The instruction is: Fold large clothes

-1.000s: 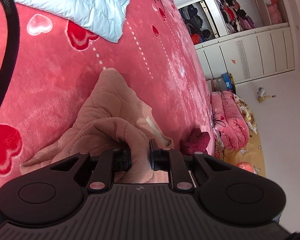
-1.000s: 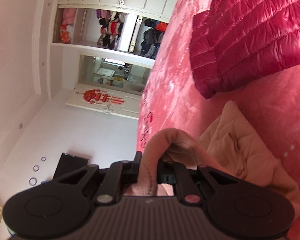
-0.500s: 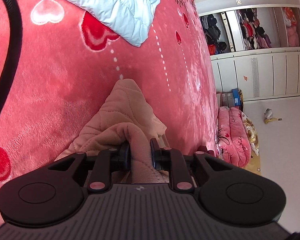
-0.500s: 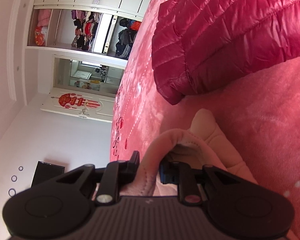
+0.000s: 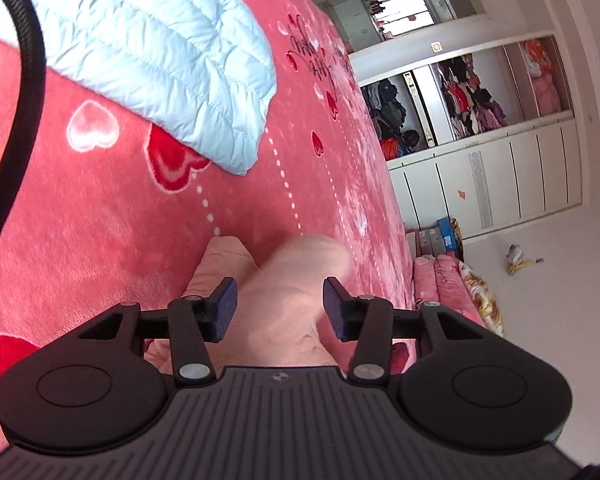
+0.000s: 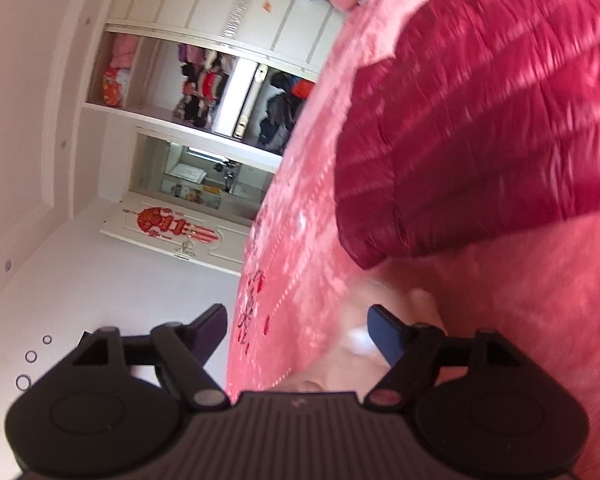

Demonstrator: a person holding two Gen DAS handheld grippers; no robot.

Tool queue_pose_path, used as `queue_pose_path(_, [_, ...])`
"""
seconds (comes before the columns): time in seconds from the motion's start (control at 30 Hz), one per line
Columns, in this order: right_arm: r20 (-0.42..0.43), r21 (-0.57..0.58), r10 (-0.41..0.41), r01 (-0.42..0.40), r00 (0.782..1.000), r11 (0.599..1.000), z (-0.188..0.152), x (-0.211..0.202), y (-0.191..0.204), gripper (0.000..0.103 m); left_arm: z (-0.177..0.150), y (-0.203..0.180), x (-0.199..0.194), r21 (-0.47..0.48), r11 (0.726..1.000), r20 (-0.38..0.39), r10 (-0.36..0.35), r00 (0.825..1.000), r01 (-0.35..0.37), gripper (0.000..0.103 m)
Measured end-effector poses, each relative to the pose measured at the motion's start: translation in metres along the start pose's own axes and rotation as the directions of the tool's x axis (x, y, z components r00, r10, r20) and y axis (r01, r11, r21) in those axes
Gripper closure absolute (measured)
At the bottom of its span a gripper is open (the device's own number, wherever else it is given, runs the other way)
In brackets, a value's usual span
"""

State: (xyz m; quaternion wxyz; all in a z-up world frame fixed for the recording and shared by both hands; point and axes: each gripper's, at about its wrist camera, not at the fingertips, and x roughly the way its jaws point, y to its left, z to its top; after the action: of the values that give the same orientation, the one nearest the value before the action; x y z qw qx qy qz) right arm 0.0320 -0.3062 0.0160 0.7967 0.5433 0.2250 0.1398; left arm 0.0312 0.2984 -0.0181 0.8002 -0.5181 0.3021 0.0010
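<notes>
— Where's the pink garment point(image 5: 284, 280) got to?

— Low in the middle of the left wrist picture, lying bunched on the red bed blanket point(image 5: 100, 240) with the hearts on it. A fold of it runs up between the fingers of the left tool point(image 5: 281, 304), blurred at its top end.

— Is that tool pinching it?

— No. Its jaws are opening, and there is a gap on both sides between the blue pads point(image 5: 225, 307) and the cloth. The fabric sits between them, loose.

— And the other one?

— The right tool point(image 6: 300, 330) is opening too, spread wider. In its picture the pink garment point(image 6: 356, 364) shows low and just right of center, smeared by blur, beside the right-hand pad. Whether it touches that pad I cannot tell. The left-hand pad stands out past the edge of the bed, with only white floor behind it.

— What else is lying on the bed?

— A pale blue puffer jacket point(image 5: 160, 60) at the upper left of the left wrist picture, well apart from the pink one. A dark red puffer jacket point(image 6: 480, 140) fills the upper right of the right wrist picture, its corner near the pink cloth.

— And past the bed?

— An open wardrobe point(image 5: 460, 100) full of clothes, upper right of the left picture, and a black cable point(image 5: 24, 80) curving down its left edge.
</notes>
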Motion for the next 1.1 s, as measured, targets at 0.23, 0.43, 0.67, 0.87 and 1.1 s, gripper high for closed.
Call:
queue_pose_path(0.23, [0.007,-0.243,-0.047,0.048,0.999,0.969,-0.028,-0.014,0.031,0.02,-0.028,-0.025,0.005,0.238,0.971,-0.037,0.044,0.998,-0.035,0.041])
queue_pose_path(0.43, [-0.037,-0.418,-0.101,0.077,0.994,0.905,-0.075,0.0,0.042,0.016,-0.058,-0.046,0.031,0.376,0.927,-0.117,0.027,0.993,0.019,0.041])
queue_pose_path(0.67, [-0.039,-0.656,-0.197,0.124,0.98,0.744,-0.114,0.028,0.049,0.016,-0.073,-0.054,0.072,0.553,0.827,-0.043,0.151,0.988,-0.102,0.043])
queue_pose_path(0.87, [0.043,-0.763,-0.327,0.242,0.944,0.599,-0.13,0.055,0.028,0.016,-0.061,-0.036,0.077,0.576,0.787,0.111,0.194,0.975,-0.222,0.06])
queue_pose_path(1.1, [0.116,-0.798,-0.424,0.338,0.898,0.499,-0.132,0.086,0.01,0.008,-0.054,-0.021,0.081,0.556,0.785,0.158,0.224,0.962,-0.274,0.066])
